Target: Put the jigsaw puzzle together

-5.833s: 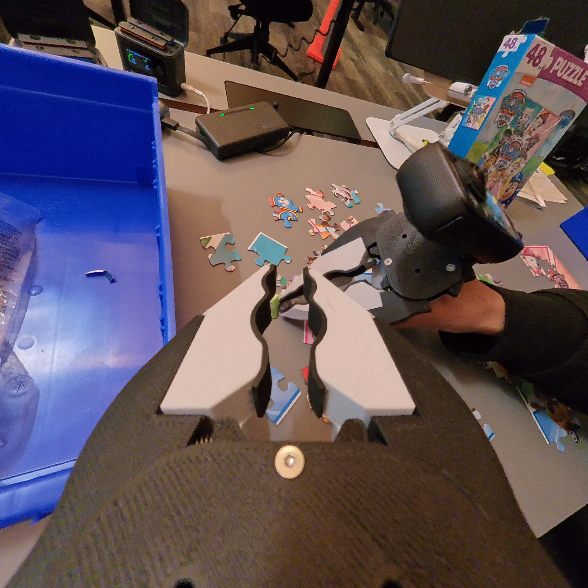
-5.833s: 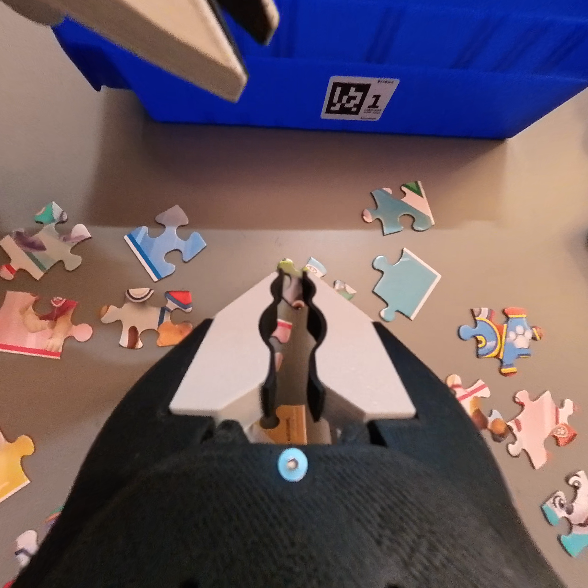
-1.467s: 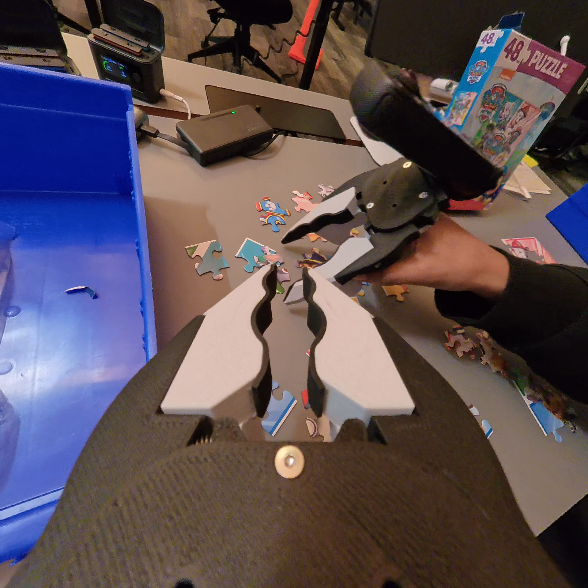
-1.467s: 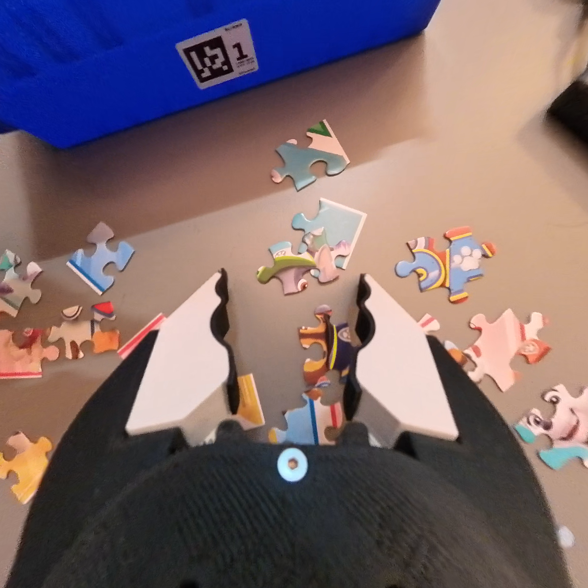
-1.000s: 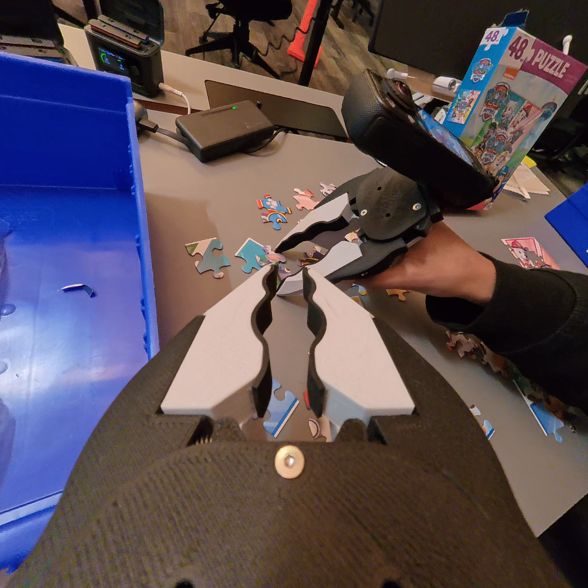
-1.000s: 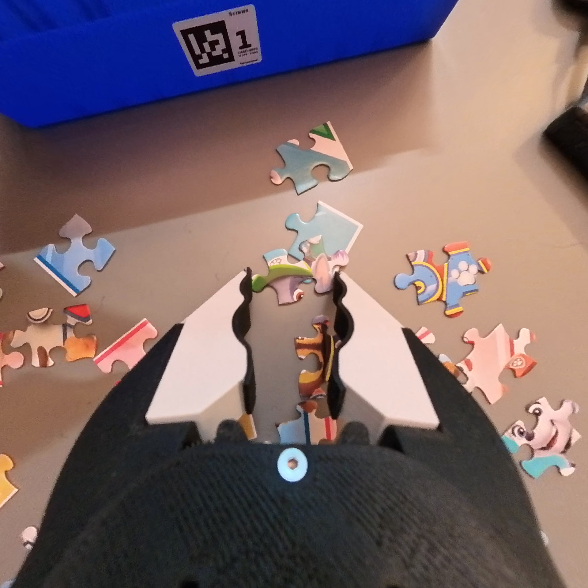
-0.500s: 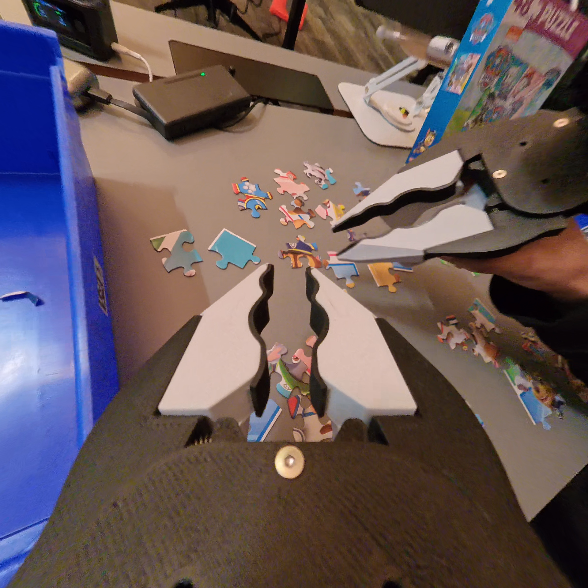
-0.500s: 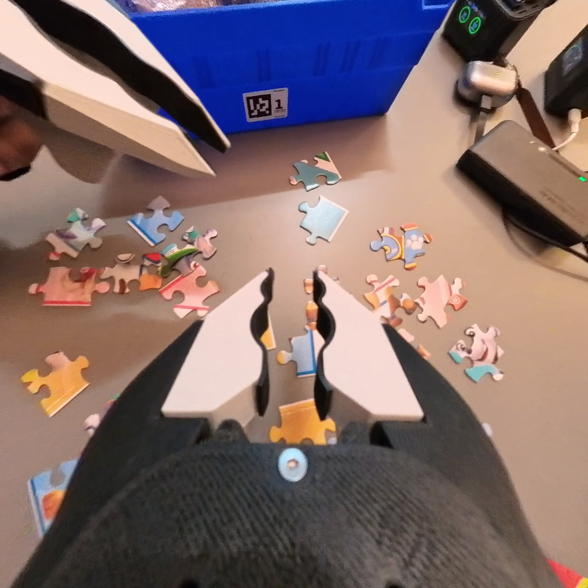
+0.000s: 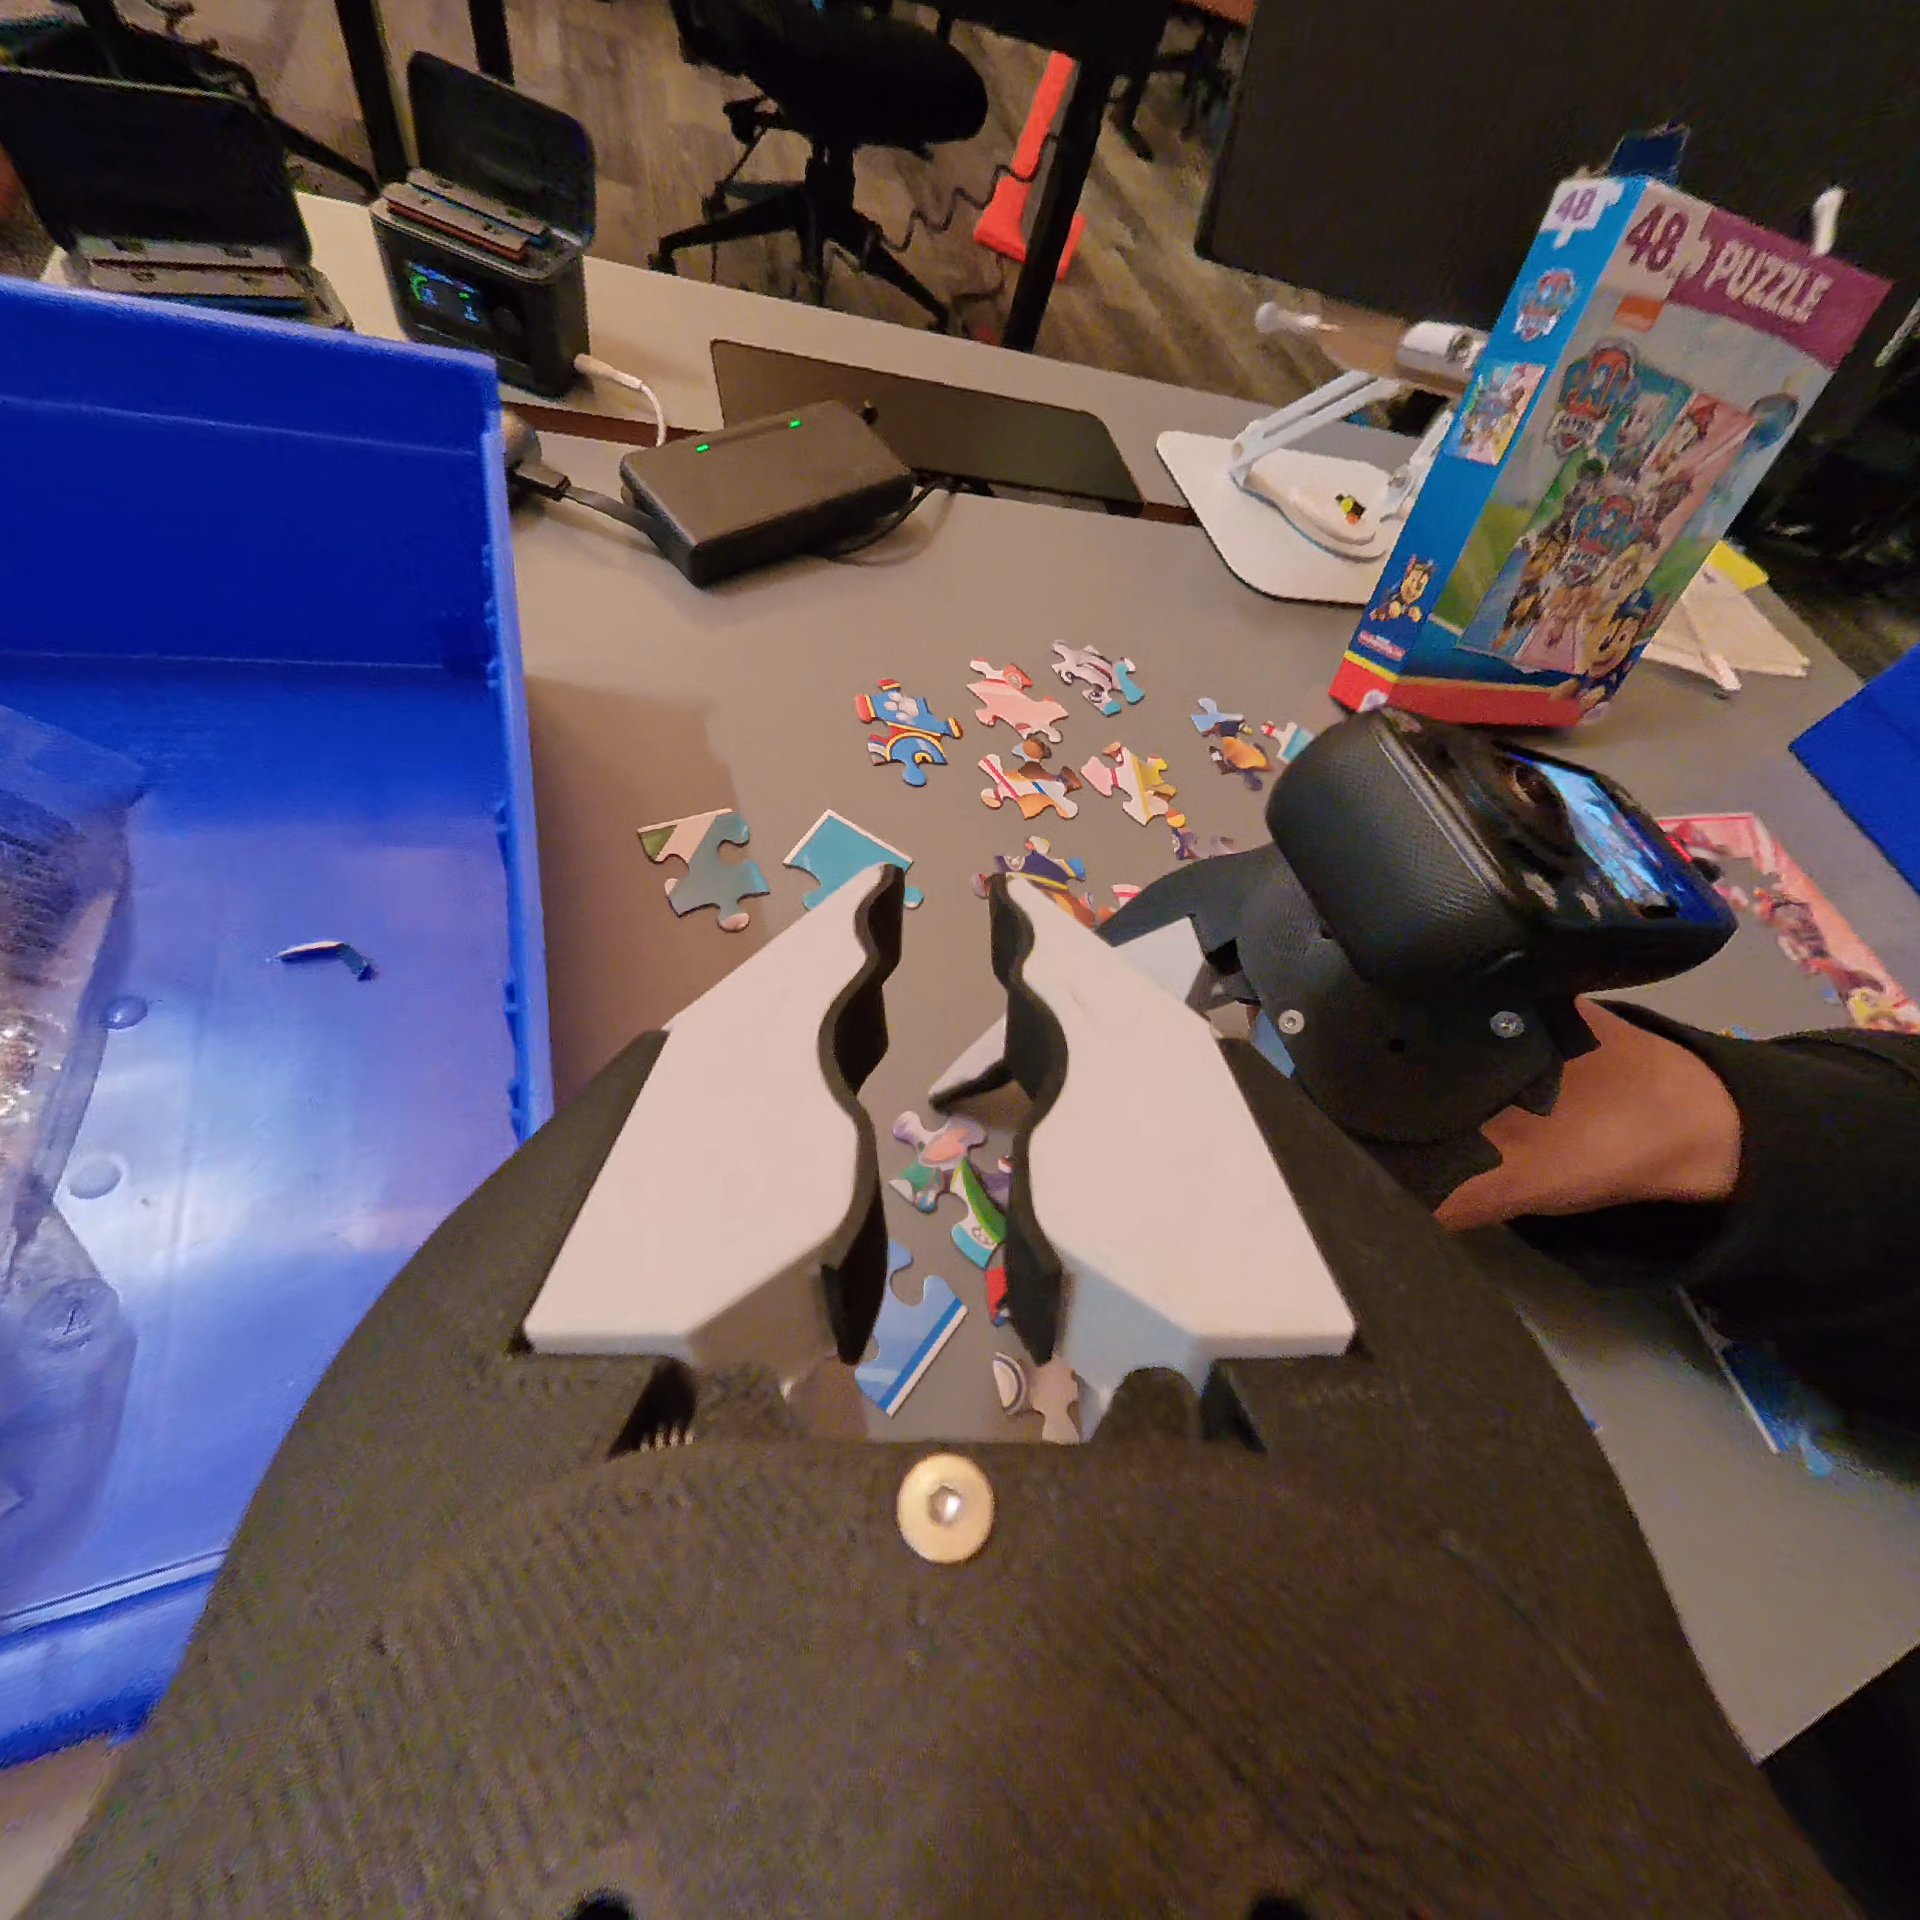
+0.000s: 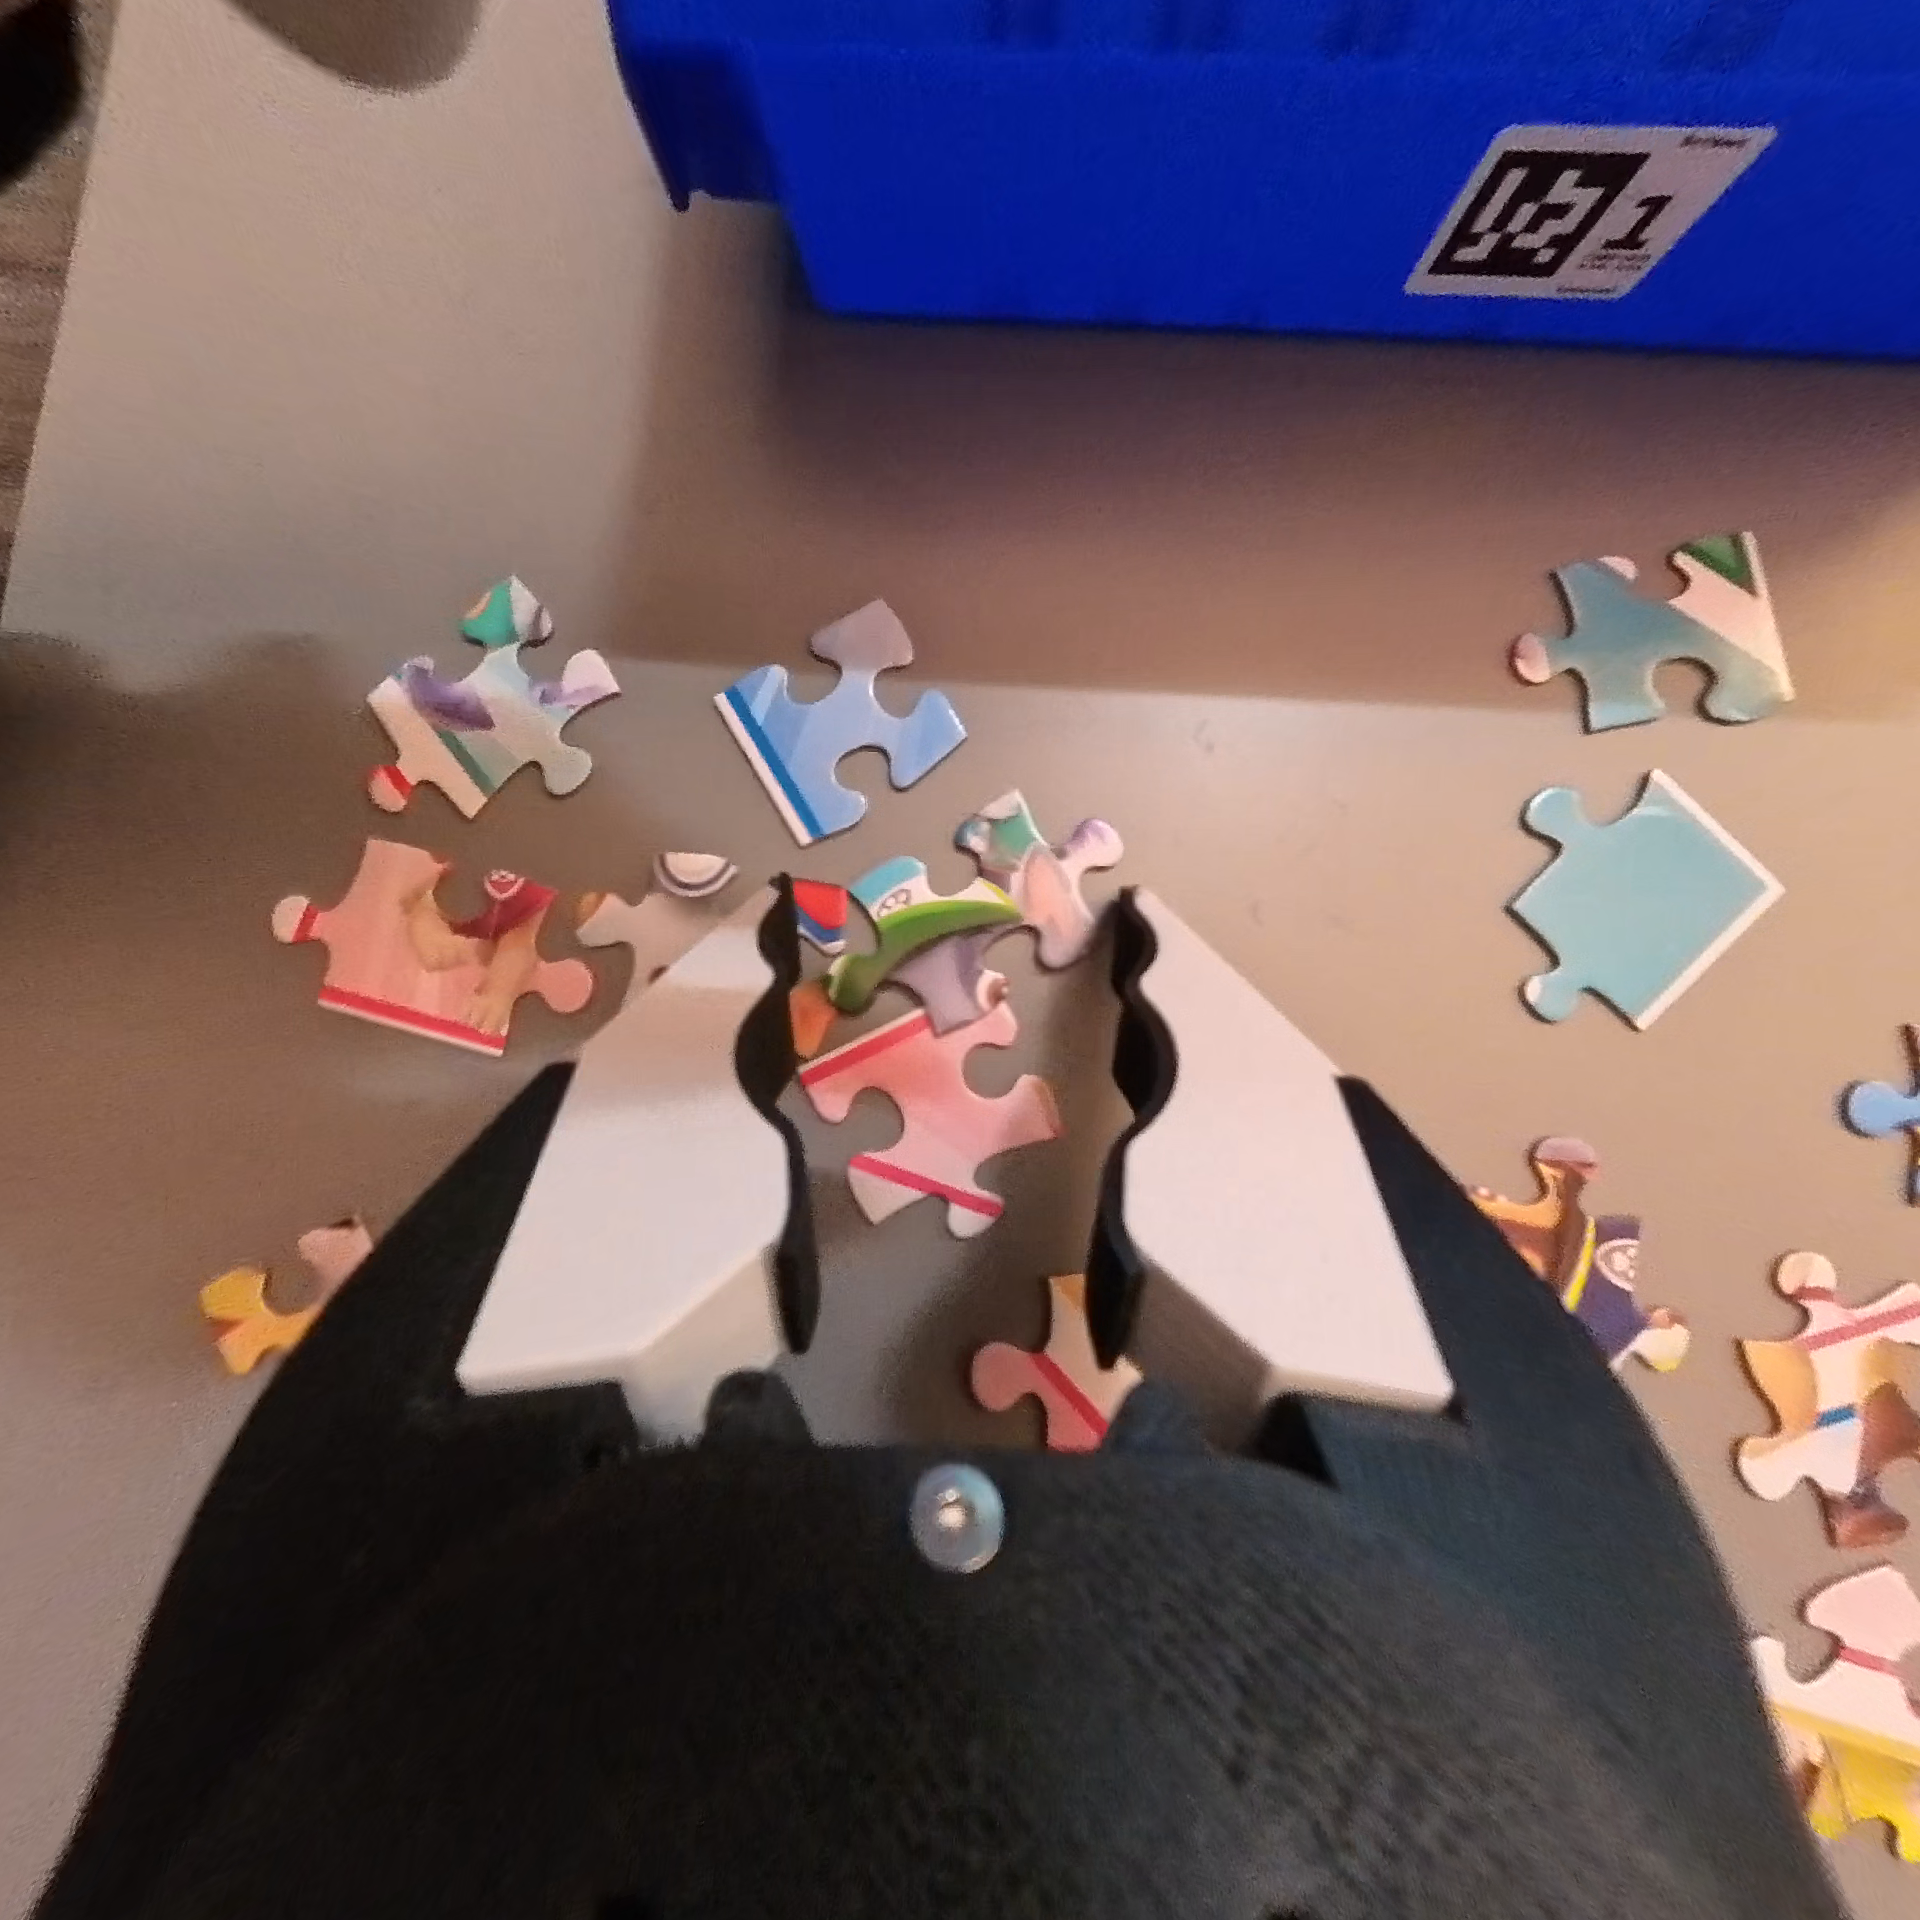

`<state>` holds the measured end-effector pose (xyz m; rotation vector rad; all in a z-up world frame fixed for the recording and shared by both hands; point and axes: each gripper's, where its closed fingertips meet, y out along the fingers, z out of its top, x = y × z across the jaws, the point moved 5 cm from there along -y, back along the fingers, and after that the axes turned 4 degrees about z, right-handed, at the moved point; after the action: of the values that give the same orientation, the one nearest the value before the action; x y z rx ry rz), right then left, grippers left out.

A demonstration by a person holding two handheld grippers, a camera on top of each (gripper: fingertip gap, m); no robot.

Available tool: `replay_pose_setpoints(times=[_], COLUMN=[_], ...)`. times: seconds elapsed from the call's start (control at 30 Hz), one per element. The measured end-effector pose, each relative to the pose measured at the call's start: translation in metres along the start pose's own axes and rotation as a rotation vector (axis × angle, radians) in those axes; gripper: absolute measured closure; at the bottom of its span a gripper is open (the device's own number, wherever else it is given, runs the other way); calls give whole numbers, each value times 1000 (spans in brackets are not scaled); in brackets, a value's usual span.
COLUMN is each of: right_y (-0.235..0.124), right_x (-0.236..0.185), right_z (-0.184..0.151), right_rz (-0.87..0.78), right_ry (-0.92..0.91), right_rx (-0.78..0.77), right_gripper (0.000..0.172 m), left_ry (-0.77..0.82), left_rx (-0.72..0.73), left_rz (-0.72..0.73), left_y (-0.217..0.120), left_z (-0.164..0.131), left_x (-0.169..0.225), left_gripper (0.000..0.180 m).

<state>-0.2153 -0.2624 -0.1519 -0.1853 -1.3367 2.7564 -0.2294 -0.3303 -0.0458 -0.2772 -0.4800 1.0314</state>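
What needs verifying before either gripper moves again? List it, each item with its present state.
1. Right gripper jaws apart, nothing clamped: ok.
2. Green-streaked puzzle piece lies between the right fingertips, overlapping the pink puzzle piece and flat on the grey table: ok.
3. Right pads pressing on any piece: not ok, a gap shows at both pads.
4. Left gripper holds nothing, jaws slightly apart: ok.
5. Left gripper apart from the right gripper beside it: cannot tell.
6. Blue bin clear of both grippers: ok.
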Motion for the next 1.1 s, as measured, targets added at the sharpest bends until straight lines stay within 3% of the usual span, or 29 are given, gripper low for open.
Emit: replay_pose_setpoints(times=[0.13, 0.17, 0.2, 0.53, 0.8, 1.0, 1.1], right_y=[-1, -1, -1, -5, -48, -113, -141], right_x=[-2, -3, -3, 1, 9, 11, 6], right_z=[0, 0, 0, 1, 3, -11, -22], right_rz=[9, 17, 22, -8, -80, -230, -292], right_ry=[-5, -7, -8, -18, 6, 28, 35], right_rx=[-20, -22, -18, 9, 108, 203, 236], right_gripper=[120, 134, 135, 135, 135, 135, 135], left_ry=[-19, -14, -8, 12, -3, -107, -149], left_rx=[-4, -10, -14, -6, -18, -123, -144], left_rz=[-36, -39, -41, -38, -53, -269, -489], left_y=[6, 7, 8, 5, 11, 36, 50], left_z=[-3, -3, -4, -1, -3, -17, -19], left_x=[-1, 0, 1, 5, 6, 32, 66], left_gripper=[167, 167, 167, 167, 165, 143, 142])
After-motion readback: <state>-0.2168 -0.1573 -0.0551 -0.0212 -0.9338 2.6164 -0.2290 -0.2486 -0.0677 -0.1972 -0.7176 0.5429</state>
